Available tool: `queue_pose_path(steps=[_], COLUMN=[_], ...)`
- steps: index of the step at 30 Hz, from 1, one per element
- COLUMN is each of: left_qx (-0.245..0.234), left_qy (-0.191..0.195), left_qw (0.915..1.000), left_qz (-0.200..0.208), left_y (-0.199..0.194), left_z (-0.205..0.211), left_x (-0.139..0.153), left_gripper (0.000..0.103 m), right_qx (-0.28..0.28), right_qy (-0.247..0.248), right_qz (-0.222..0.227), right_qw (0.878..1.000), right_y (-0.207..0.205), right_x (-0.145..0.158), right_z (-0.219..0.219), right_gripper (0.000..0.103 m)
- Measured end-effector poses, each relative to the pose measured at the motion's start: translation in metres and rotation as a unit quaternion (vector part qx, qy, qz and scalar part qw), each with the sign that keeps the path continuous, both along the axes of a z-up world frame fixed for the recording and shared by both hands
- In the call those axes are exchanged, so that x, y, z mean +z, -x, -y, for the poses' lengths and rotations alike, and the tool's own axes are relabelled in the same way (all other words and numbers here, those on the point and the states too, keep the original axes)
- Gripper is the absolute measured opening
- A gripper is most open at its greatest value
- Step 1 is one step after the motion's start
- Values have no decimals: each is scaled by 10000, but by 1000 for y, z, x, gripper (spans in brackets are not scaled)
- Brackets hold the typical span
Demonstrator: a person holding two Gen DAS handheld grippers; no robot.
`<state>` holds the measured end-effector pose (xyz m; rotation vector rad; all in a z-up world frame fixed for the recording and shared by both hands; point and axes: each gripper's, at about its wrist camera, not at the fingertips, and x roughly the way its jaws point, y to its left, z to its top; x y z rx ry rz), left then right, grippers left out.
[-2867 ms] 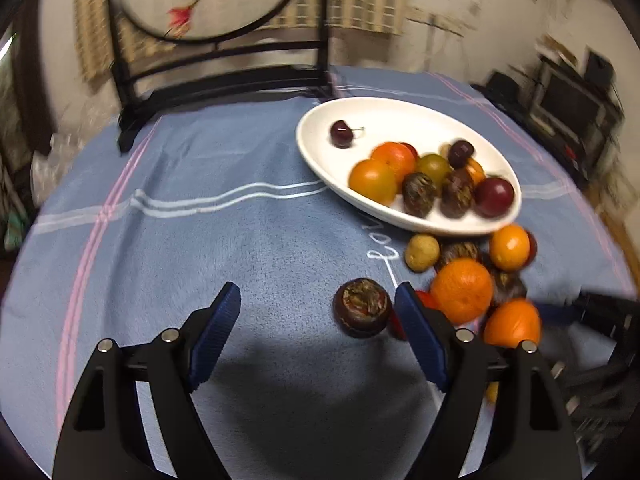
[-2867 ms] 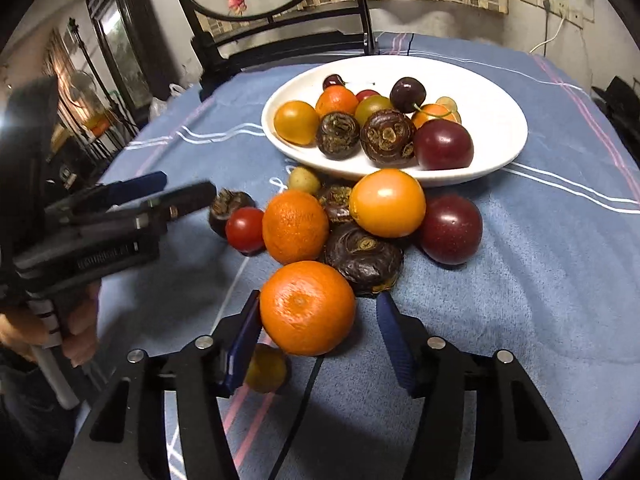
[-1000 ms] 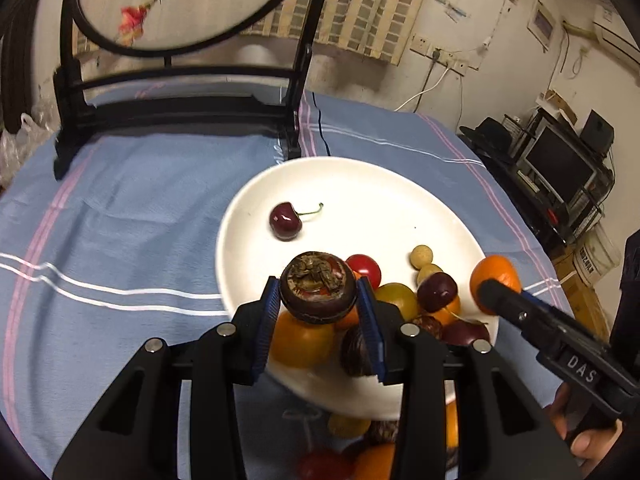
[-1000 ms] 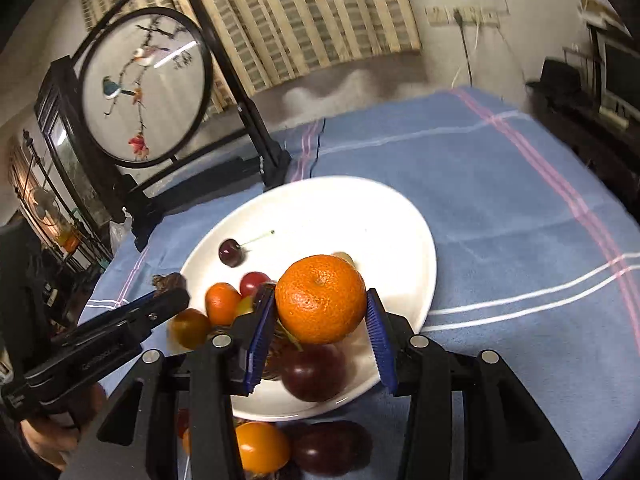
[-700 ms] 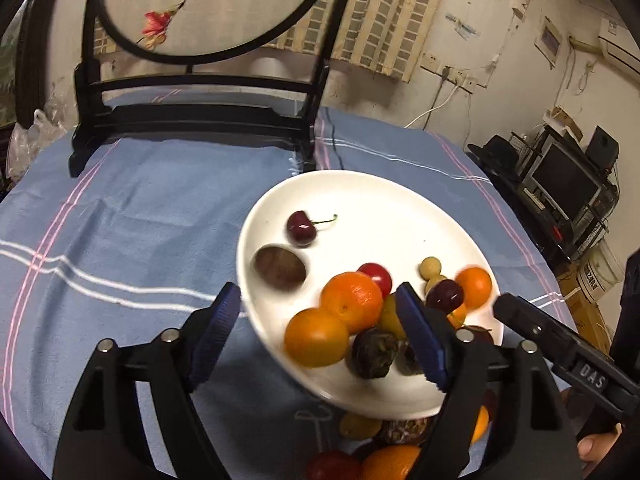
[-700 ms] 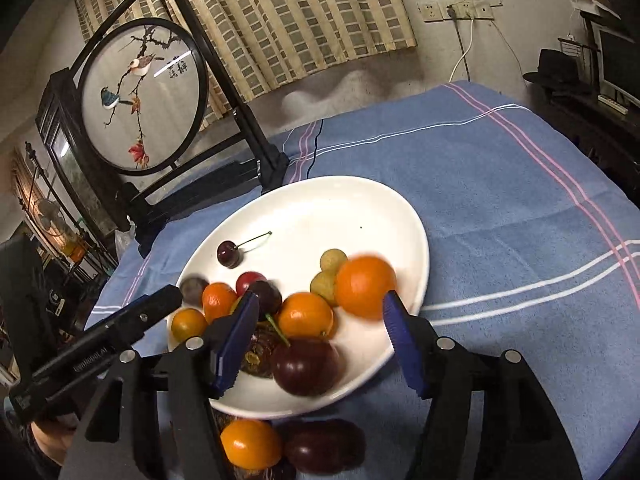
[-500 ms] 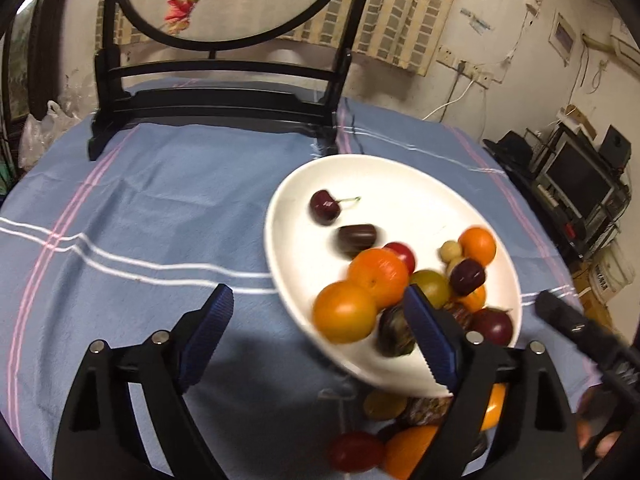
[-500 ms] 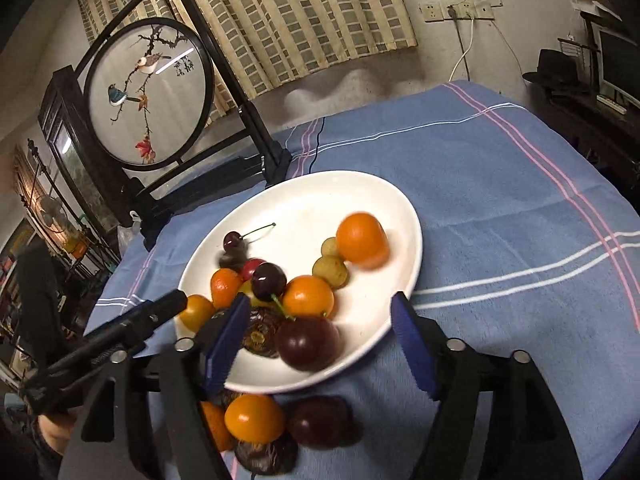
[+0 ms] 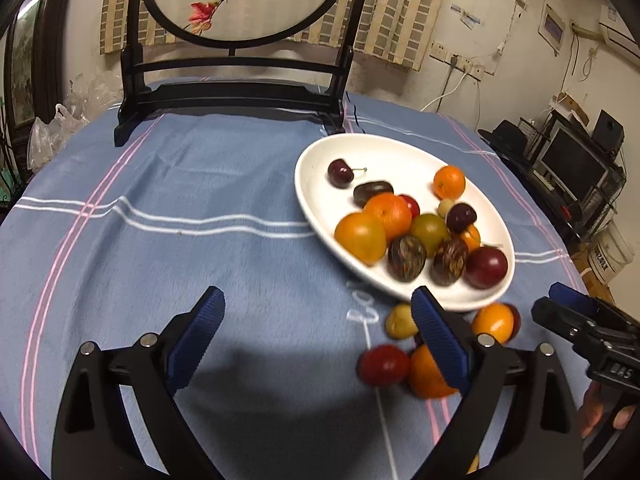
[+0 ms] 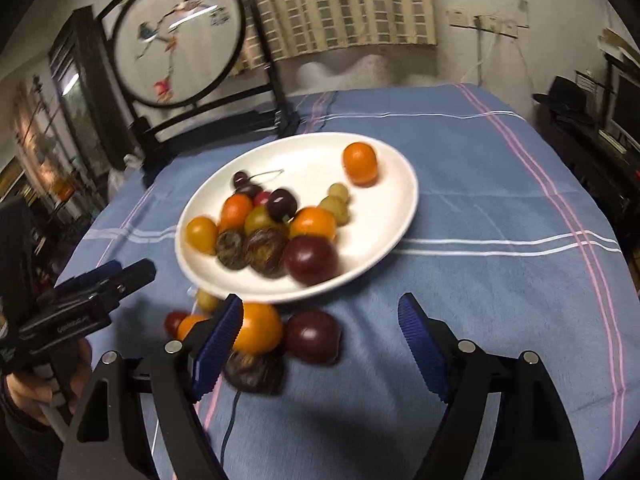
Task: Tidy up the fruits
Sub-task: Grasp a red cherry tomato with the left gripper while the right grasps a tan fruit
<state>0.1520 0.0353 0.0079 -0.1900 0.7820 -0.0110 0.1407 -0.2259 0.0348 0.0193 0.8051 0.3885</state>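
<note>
A white oval plate (image 9: 384,152) (image 10: 380,208) on the blue cloth holds several fruits. Among them are a cherry (image 9: 340,173), a dark brown fruit (image 9: 372,192) and a small orange (image 9: 449,181) (image 10: 360,162) lying apart from the heap. My left gripper (image 9: 316,296) hangs over bare cloth left of the plate; its jaws are opening with nothing between them. My right gripper (image 10: 320,300) stands open and empty just before the plate's near rim. Loose fruits lie near it: an orange (image 10: 256,328), a dark plum (image 10: 312,336) and a red tomato (image 9: 383,364).
A round embroidered screen on a dark wooden stand (image 9: 240,0) (image 10: 176,40) stands at the table's far side. Each gripper shows at the edge of the other's view, held by a hand (image 10: 24,392). A TV shelf (image 9: 572,164) stands off the table's right edge.
Both grippers opened and let go: the dark brown fruit and the orange now lie on the plate. Both grippers drew back from above the plate toward the near side.
</note>
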Motion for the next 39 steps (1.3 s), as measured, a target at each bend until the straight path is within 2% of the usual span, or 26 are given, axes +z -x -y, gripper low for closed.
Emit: queue_pose_path(steps=[5, 9, 11, 14, 16, 17, 19, 23, 26, 30, 35, 39], left_qx=[-66, 6, 45, 68, 46, 19, -36, -252, -375, -658, -1043, -1496], left_qy=[-103, -240, -237, -202, -245, -268, -300, -386, -587, -748, -749, -946], left_qw=[9999, 9997, 9995, 9993, 9991, 9989, 9985, 9970, 9958, 9932, 9907, 9830], left_qz=[-51, -95, -185, -293, -352, -386, -451, -619, -600, -608, -455, -477], left_y=[7, 4, 2, 0, 0, 0, 0, -1, 1, 5, 14, 19], left_z=[0, 0, -2, -6, -6, -5, -3, 4, 10, 14, 15, 30], left_x=[-3, -5, -8, -10, -11, -12, -14, -19, -21, -18, -9, -14], left_gripper=[92, 92, 92, 92, 92, 92, 92, 92, 92, 92, 92, 90], right_qx=[779, 1407, 1656, 1917, 2083, 2135, 2280, 2209, 1857, 1572, 1586, 1619], right_qy=[90, 468, 634, 838, 1125, 1241, 1400, 1249, 952, 705, 687, 671], right_qz=[-118, -261, -285, -332, -365, -397, -431, -250, -259, -309, -287, -256], right_qw=[9968, 9886, 9837, 9773, 9709, 9682, 9626, 9669, 9776, 9846, 9845, 9842], right_y=[19, 38, 46, 57, 64, 66, 71, 73, 62, 52, 56, 51], right_x=[-1, -12, -16, -24, -32, -37, -44, -35, -25, -20, -21, -20], right_z=[-20, -45, -56, -70, -81, -85, -93, -87, -66, -48, -48, -51], right_gripper=[80, 80, 77, 67, 46, 41, 24, 23, 23, 23, 24, 23])
